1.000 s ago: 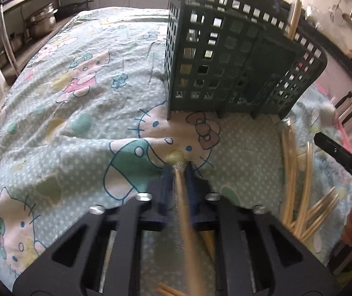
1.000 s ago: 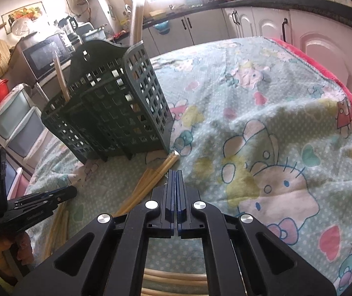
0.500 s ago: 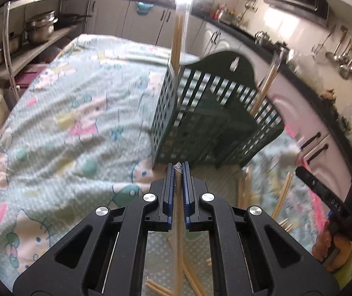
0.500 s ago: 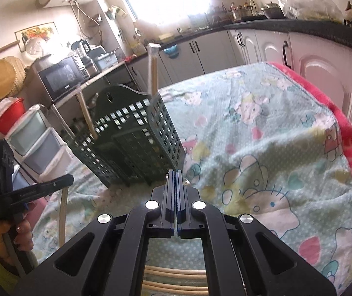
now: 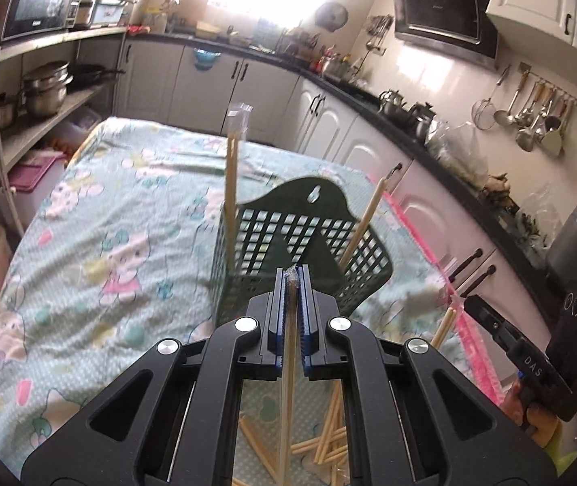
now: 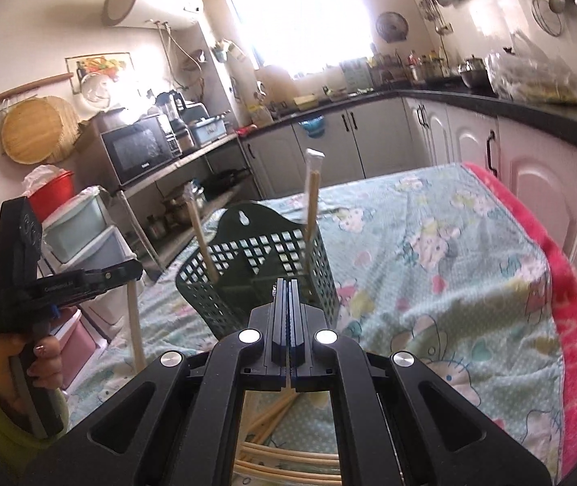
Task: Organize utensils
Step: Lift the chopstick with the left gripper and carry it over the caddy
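My left gripper (image 5: 292, 274) is shut on a wrapped pair of wooden chopsticks (image 5: 286, 401), which hangs straight down from the pads above the table. Just ahead stands the dark green slotted basket (image 5: 300, 243), with two chopstick pairs (image 5: 229, 190) upright in it. Loose chopsticks (image 5: 328, 437) lie on the cloth below. In the right wrist view, my right gripper (image 6: 287, 283) is shut with nothing seen between its pads. It hangs before the basket (image 6: 264, 267) and above more loose chopsticks (image 6: 288, 459). The left gripper (image 6: 126, 271) shows at the left with its chopsticks (image 6: 136, 324) dangling.
A cartoon-print cloth (image 5: 118, 243) covers the table, with a red-pink border (image 6: 571, 324) along one side. Kitchen cabinets (image 6: 531, 178) run close beside that edge. Plastic drawers (image 6: 86, 235) and a shelf with pots (image 5: 45, 89) stand off the other side.
Both grippers have risen and tipped upward, bringing the kitchen into view. The left one has lifted its chopsticks off the cloth, and they now hang free. Both stay shut.
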`<move>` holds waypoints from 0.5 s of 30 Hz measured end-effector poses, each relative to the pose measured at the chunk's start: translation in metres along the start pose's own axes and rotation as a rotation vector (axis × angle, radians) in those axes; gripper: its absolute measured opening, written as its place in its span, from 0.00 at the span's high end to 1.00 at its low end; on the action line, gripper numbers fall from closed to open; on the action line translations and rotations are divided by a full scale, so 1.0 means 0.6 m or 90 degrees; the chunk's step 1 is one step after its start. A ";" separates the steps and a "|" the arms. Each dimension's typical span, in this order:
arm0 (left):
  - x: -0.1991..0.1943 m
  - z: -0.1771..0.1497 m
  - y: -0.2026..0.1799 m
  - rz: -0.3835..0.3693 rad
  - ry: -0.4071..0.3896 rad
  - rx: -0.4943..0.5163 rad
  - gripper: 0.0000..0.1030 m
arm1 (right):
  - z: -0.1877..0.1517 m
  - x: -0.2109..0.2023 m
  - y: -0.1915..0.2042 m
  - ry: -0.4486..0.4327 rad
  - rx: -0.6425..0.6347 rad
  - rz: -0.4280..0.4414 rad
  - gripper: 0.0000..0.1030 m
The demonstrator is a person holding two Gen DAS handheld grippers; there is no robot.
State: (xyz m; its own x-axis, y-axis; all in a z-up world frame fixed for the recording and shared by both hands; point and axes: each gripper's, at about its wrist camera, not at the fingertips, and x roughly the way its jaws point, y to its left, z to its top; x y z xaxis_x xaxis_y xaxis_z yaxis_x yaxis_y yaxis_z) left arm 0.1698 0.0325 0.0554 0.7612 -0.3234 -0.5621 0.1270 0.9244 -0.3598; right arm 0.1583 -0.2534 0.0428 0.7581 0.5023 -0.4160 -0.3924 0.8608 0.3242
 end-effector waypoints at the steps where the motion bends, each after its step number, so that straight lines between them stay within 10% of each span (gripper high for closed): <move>1: -0.003 0.005 -0.005 -0.004 -0.005 0.003 0.97 | 0.003 -0.004 0.003 -0.004 -0.003 0.001 0.99; 15: -0.022 0.052 -0.045 -0.027 -0.053 0.032 0.97 | 0.040 -0.035 0.028 -0.053 -0.031 -0.002 0.99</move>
State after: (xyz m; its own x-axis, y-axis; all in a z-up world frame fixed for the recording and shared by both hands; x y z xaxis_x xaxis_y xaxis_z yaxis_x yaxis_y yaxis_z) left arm 0.1761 0.0182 0.0956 0.8047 -0.3467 -0.4820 0.1904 0.9196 -0.3436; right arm 0.1483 -0.2517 0.0774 0.7993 0.4927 -0.3439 -0.4135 0.8664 0.2800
